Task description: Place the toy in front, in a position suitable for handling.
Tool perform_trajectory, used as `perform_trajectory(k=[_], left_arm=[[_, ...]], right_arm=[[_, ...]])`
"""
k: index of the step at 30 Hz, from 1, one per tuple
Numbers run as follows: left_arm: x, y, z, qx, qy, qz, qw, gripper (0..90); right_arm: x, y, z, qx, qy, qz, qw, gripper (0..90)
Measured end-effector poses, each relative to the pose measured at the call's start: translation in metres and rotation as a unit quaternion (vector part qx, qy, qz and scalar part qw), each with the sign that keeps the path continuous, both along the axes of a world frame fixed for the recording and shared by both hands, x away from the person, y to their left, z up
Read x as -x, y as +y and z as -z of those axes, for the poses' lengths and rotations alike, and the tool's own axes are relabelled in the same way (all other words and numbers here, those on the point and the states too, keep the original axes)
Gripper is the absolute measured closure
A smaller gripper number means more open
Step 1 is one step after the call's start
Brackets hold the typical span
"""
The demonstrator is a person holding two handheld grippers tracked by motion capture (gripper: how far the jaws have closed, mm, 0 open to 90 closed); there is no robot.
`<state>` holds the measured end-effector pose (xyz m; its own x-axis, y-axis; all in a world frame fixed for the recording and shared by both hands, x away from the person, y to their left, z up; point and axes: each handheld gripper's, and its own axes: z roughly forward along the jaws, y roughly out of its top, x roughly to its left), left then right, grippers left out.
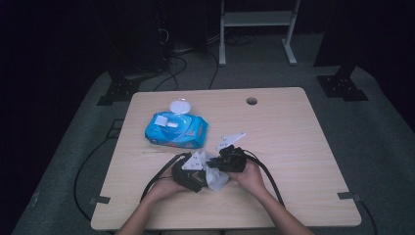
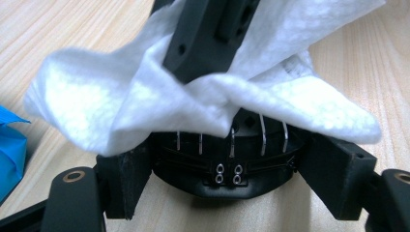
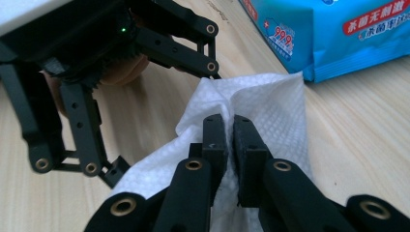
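A white wet wipe (image 1: 216,179) hangs crumpled between my two grippers near the table's front edge. My right gripper (image 3: 229,124) is shut on a fold of the wipe (image 3: 275,104), pads pressed together on it. In the left gripper view that gripper (image 2: 205,72) comes down from above with the wipe (image 2: 121,106) draped around it. My left gripper (image 2: 232,162) stands open, jaws wide apart on either side of the wipe, pads not pressing it. Both hands sit close together, left gripper (image 1: 199,177) beside right gripper (image 1: 218,167).
A blue pack of wet wipes (image 1: 176,130) lies behind the grippers with its round white lid (image 1: 179,106) flipped up. The wooden table (image 1: 293,147) has a cable hole (image 1: 251,101) at the back. Black cables trail off the front-left edge.
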<state>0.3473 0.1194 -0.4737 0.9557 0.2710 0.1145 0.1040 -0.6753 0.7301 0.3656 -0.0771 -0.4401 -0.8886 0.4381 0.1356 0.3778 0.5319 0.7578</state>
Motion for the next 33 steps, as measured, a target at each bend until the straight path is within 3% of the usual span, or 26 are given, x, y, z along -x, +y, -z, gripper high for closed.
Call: perform_trajectory(k=[6,7,10,12,13,15,21,25,29,33], left_arm=[[-0.001,0.001,0.001,0.003,0.007,-0.001,1.0000,23.8],[-0.003,0.002,0.000,0.005,0.015,-0.005,0.9999,23.8],[-0.004,0.002,0.000,0.003,0.024,-0.005,0.9997,23.6],[-0.005,0.003,0.000,0.012,0.033,-0.009,0.9993,22.8],[-0.008,0.005,-0.001,0.029,0.052,-0.013,0.9982,21.5],[-0.009,0.007,-0.002,0.034,0.059,-0.015,0.9976,19.5],[-0.014,0.015,-0.003,0.065,0.098,-0.030,0.9926,17.2],[-0.015,0.014,-0.003,0.066,0.102,-0.032,0.9920,17.2],[-0.016,0.014,-0.003,0.067,0.105,-0.037,0.9914,17.0],[-0.015,0.013,-0.004,0.067,0.104,-0.040,0.9915,16.6]], right_arm=[[-0.004,-0.017,0.000,0.025,-0.010,0.018,0.9995,83.0],[-0.004,-0.031,0.001,0.036,-0.009,0.030,0.9989,83.0],[0.000,-0.050,0.004,0.038,-0.003,0.042,0.9984,82.8],[0.002,-0.055,0.005,0.036,-0.003,0.045,0.9983,82.7],[0.006,-0.059,0.007,0.036,-0.007,0.048,0.9981,82.3],[0.011,-0.059,0.008,0.036,-0.015,0.048,0.9981,82.2],[0.014,-0.056,0.006,0.050,-0.024,0.038,0.9977,80.9],[0.014,-0.055,0.006,0.048,-0.024,0.036,0.9979,80.7],[0.017,-0.049,0.007,0.034,-0.011,0.013,0.9993,80.8],[0.019,-0.049,0.007,0.038,-0.010,-0.002,0.9992,81.0]])
